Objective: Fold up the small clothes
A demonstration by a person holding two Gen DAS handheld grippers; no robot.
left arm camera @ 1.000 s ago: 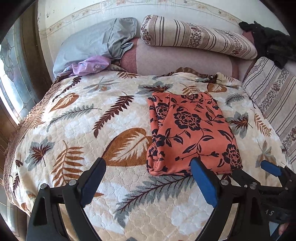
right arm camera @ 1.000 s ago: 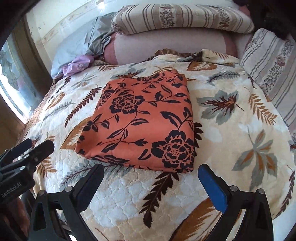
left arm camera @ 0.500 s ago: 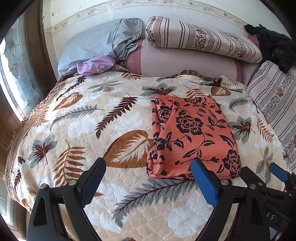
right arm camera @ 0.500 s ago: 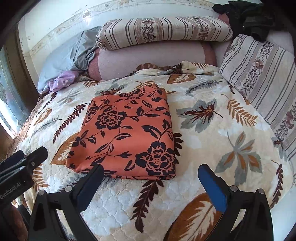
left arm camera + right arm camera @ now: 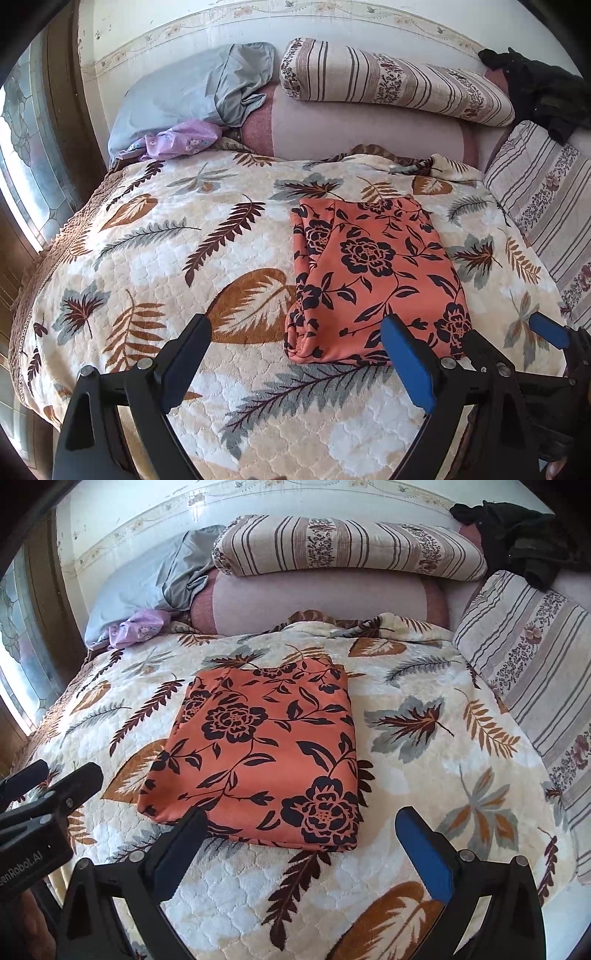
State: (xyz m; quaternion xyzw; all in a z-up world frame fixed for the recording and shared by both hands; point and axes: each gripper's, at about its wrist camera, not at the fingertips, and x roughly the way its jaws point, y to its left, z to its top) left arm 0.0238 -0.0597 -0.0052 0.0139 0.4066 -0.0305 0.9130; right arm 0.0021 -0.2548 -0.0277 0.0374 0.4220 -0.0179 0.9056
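Observation:
An orange garment with a black flower print (image 5: 373, 273) (image 5: 266, 753) lies folded into a neat rectangle on the leaf-patterned bedspread (image 5: 155, 258) (image 5: 424, 760). My left gripper (image 5: 295, 354) hangs open above the bedspread, just short of the garment's near edge, holding nothing. My right gripper (image 5: 299, 843) is open too, over the near edge of the garment, with nothing between its fingers. The right gripper (image 5: 546, 332) shows at the right edge of the left wrist view, and the left gripper (image 5: 51, 779) at the left edge of the right wrist view.
Striped bolsters (image 5: 388, 85) (image 5: 343, 548) and a mauve cushion (image 5: 317, 602) line the head of the bed. A grey pillow (image 5: 184, 96) and a lilac cloth (image 5: 177, 140) lie at the far left. Dark clothing (image 5: 524, 539) sits top right. A window (image 5: 22, 155) is on the left.
Both grippers have drawn back and up from the folded garment, so it looks smaller and further off. They stay open. The garment has not moved.

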